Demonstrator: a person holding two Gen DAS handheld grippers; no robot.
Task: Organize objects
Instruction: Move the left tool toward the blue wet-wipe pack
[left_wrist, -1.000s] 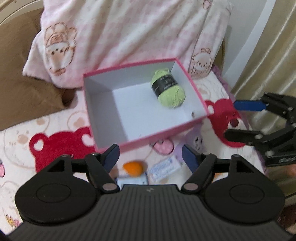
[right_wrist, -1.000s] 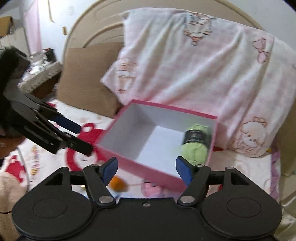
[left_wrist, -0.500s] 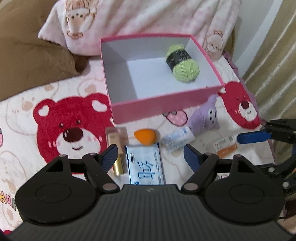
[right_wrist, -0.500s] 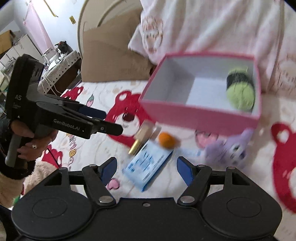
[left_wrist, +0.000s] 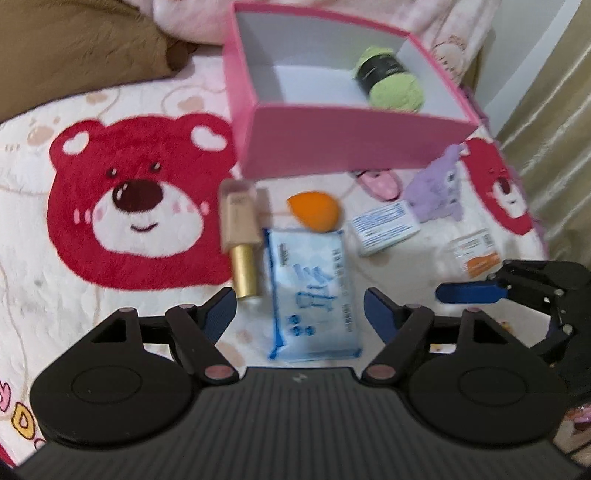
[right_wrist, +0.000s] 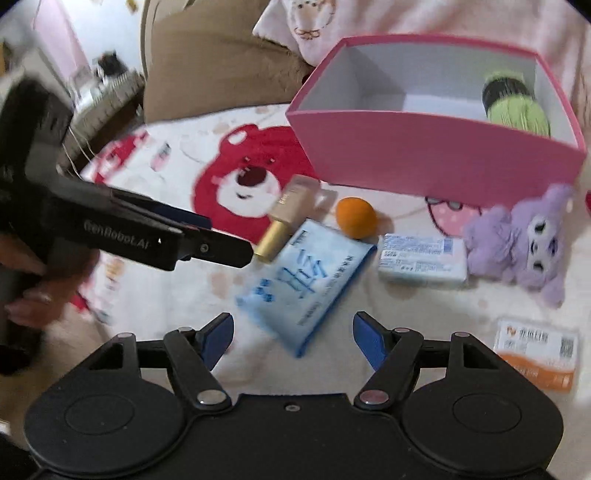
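Bedspread with red bear prints fills the left wrist view. The left tool (left_wrist: 299, 308) hangs above a blue wipes pack (left_wrist: 312, 291), its jaws closing with nothing pressed between them. The pack's long axis runs away from the camera toward a pink box (left_wrist: 354, 142). In the box lies 1 green yarn ball (left_wrist: 391, 79), so sorting looks barely begun. A gold tube (left_wrist: 240, 240), orange sponge (left_wrist: 314, 212), small white carton (left_wrist: 384, 229), purple plush (left_wrist: 437, 192) and orange-edged card (left_wrist: 476, 251) wait outside.

From the right wrist view, the right tool (right_wrist: 291, 338) stands wide and empty near the pack (right_wrist: 306, 280), which slants here from lower left to upper right. The left tool (right_wrist: 221, 247) reaches in from the left.
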